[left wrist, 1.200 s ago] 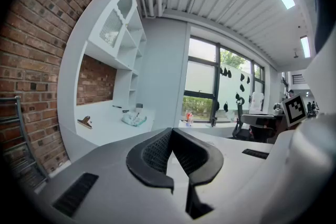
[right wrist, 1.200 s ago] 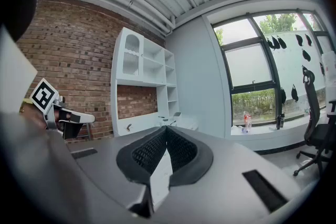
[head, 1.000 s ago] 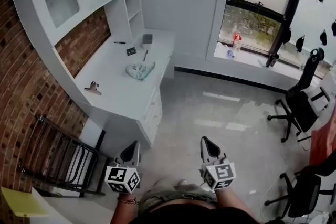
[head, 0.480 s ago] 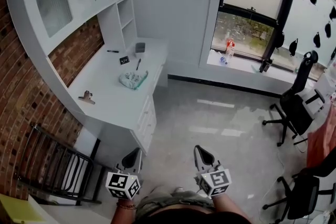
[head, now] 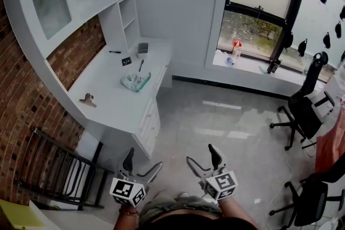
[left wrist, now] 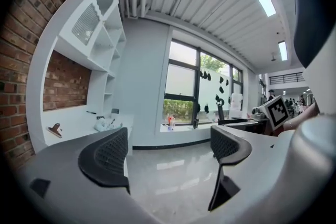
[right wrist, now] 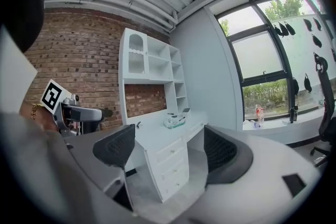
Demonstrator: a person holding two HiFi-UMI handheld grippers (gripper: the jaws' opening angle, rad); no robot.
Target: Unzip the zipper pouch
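The jaws of the left tool (head: 144, 159) and right tool (head: 200, 153) have just been opening and now gape empty. The zipper pouch (head: 135, 81) lies far off on the worktop (head: 108, 95), so unzipping seems not yet begun.

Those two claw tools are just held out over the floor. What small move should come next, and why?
Probably a step toward the white desk, bringing both grippers up to the zipper pouch lying on it. The left gripper and right gripper have just been opening, with nothing between their jaws, and the pouch lies far ahead of them.
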